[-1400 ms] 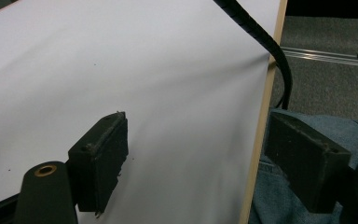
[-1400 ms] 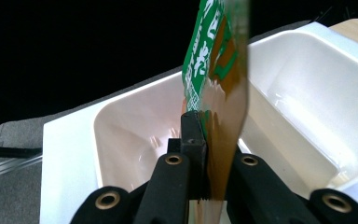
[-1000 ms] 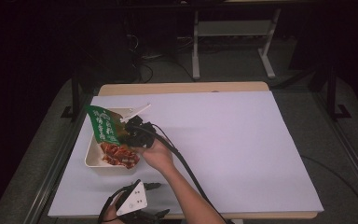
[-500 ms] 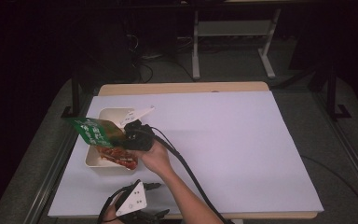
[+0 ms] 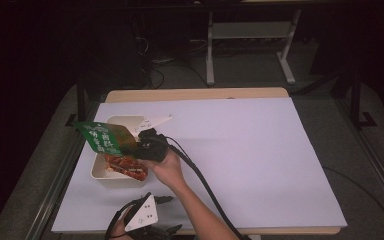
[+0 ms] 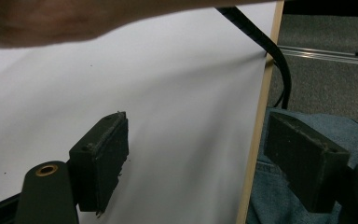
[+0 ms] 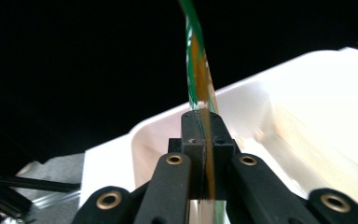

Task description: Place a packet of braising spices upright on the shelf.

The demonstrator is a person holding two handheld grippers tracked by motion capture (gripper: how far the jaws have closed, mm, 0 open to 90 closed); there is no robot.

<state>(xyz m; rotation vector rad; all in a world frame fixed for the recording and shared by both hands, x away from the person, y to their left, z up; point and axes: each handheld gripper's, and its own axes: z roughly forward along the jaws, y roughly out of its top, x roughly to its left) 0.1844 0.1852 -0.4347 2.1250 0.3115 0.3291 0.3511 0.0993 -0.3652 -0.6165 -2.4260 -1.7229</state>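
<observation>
My right gripper (image 5: 133,146) is shut on the edge of a green and orange snack packet (image 5: 101,137). It holds the packet tilted to the left over a white tray (image 5: 101,175) at the table's left side. Red-brown snack pieces (image 5: 126,165) lie in the tray's near half. In the right gripper view the pads (image 7: 192,128) pinch the thin packet (image 7: 196,65) edge-on, with the tray's wall (image 7: 307,116) behind. My left gripper (image 5: 166,200) rests near the front edge, open with nothing between its fingers (image 6: 100,158).
A white sheet (image 5: 255,150) covers the table, and bare wood (image 5: 195,94) runs along the far edge. The right gripper's black cable (image 5: 205,185) trails back across the sheet. A metal stand (image 5: 250,35) is on the floor beyond. Blue trousers (image 6: 279,196) sit past the front edge.
The packet has swung to the left and tipped lower over the tray. The right hand and the left gripper have stayed where they were.
</observation>
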